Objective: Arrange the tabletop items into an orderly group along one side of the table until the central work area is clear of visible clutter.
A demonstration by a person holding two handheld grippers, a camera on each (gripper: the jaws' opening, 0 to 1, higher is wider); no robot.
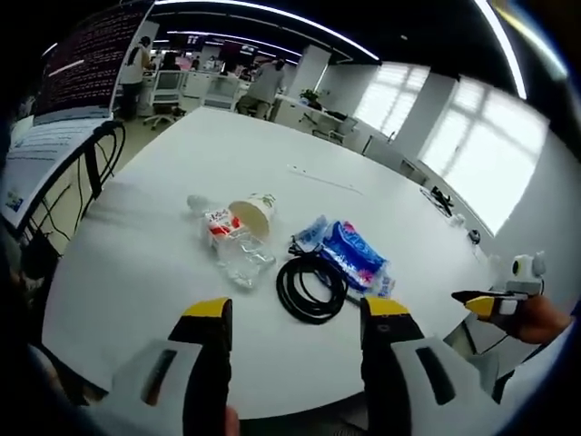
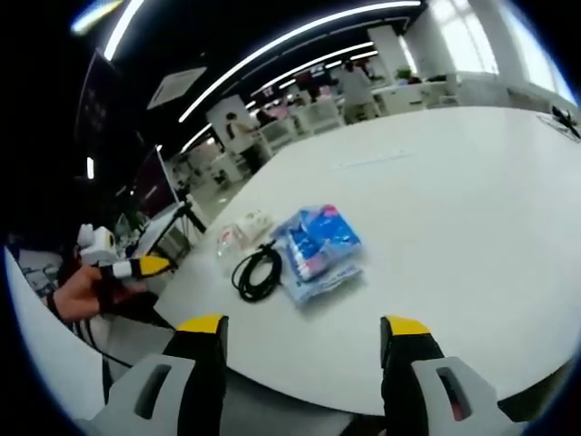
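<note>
Open-plan office, large white desk [image 1: 163, 300]. Bottle [image 1: 231, 241], cup [image 1: 254, 213], black cable [image 1: 309, 286] and blue packet [image 1: 354, 254] cluster near-centre. Left gripper [image 1: 295, 318] and right gripper [image 2: 304, 331] wide, empty. Nothing grasped yet; next, reach for one item.

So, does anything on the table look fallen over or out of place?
Yes. The paper cup lies on its side against a crumpled clear plastic bottle, also lying flat, near the black cable coil.
</note>
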